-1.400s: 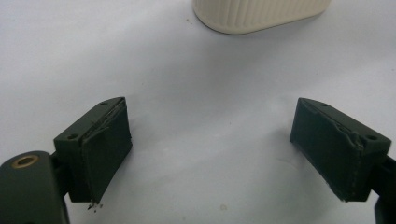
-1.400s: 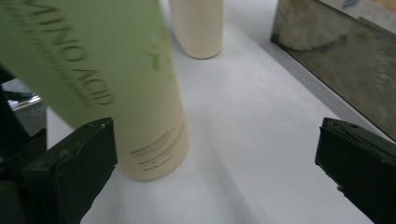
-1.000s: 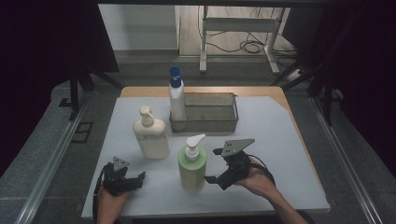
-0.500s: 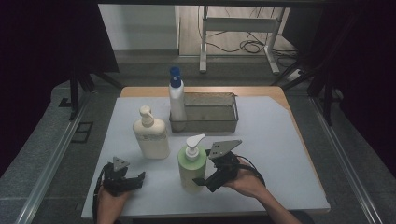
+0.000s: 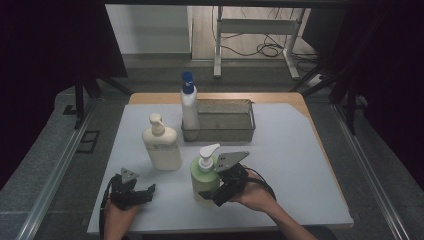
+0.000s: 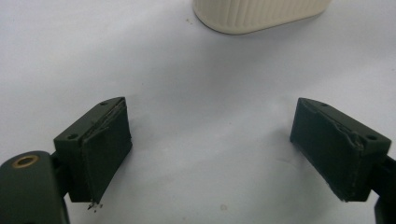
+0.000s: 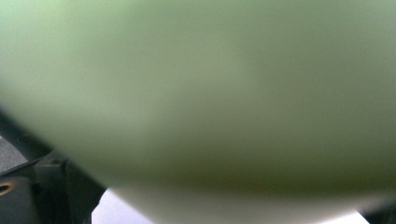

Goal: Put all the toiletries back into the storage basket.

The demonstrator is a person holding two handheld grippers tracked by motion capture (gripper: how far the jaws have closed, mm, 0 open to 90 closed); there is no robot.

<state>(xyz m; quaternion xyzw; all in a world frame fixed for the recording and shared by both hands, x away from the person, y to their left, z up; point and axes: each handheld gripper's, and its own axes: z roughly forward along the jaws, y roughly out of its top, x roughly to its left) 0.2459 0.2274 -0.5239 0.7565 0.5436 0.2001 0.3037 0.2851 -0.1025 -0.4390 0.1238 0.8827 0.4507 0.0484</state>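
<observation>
Right gripper (image 5: pixel 216 192) pressed up against the green pump bottle (image 5: pixel 204 179), which stands upright near the front of the white table (image 5: pixel 295 165), centre. In the right gripper view the bottle's green wall (image 7: pixel 210 93) sits blurred between the jaws; whether they clamp it, cannot tell. Left gripper (image 5: pixel 142 192) rests low at the near left, jaws spread wide over bare table, holding nothing. Cream pump bottle (image 5: pixel 161 145) stands just beyond it. Blue-capped white bottle (image 5: pixel 189 107) touches the left end of the metal basket (image 5: pixel 225 131), far centre.
</observation>
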